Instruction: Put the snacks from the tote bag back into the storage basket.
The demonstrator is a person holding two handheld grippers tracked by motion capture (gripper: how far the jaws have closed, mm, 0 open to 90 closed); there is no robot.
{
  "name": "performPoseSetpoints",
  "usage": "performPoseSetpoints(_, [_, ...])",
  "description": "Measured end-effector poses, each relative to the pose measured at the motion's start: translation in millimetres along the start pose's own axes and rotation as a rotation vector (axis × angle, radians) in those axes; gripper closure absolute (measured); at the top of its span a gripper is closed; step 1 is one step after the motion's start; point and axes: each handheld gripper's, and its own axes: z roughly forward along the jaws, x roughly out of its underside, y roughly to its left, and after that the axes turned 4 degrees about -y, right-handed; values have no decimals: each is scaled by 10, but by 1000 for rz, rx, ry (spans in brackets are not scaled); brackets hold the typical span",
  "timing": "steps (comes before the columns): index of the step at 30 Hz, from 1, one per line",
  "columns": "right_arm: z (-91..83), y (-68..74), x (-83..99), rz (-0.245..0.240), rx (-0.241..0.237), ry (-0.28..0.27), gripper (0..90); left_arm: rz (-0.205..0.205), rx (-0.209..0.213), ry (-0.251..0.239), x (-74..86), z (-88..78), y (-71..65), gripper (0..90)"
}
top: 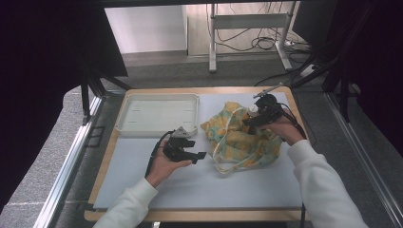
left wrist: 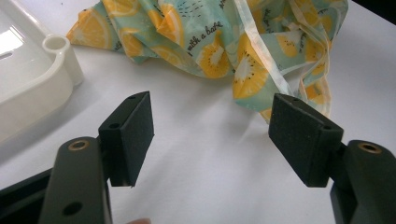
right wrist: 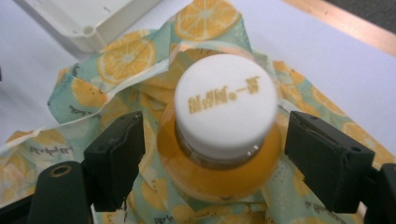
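On the pale blue mat covering the wood-edged table [top: 142,156], a crumpled mint-green cloth bag printed with orange slices [top: 240,140] lies right of centre, its pale cord handles looping toward the near edge. The shallow white plastic tray [top: 157,114] sits at the far left, just beside the bag's corner.

Right gripper [top: 252,118] — held over the far part of the bag. Its own view gives what the high view cannot resolve: a clear plastic bottle of orange liquid with a white screw cap [right wrist: 224,135], printed in gold characters, stands up out of the fabric [right wrist: 116,70] between the jaws. Both pads stand off the bottle's shoulder, gaps on either side; wide apart, gripping nothing.

Left gripper [top: 197,156] — low over bare mat, near the bag's left edge and apart from it. Its view shows the jaws spread wide with bare mat between them, the bag [left wrist: 210,42] beyond the tips, and the tray's rounded corner [left wrist: 58,60] at upper left.
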Motion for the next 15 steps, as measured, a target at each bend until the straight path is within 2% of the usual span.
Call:
performPoseSetpoints(3, [72,3,-17,-3,9,32,204,-1,0,-1,0,-3,0,304])
performPoseSetpoints(6, [128,11,-16,-14,9,60,248,-1,0,-1,0,-8,5,304])
performPoseSetpoints(8, [146,18,-11,-24,23,69,294,0,-2,-2,2,-14,10,305])
performPoseSetpoints(15, [131,17,-16,-31,22,73,303,0,0,-4,3,-28,3,305])
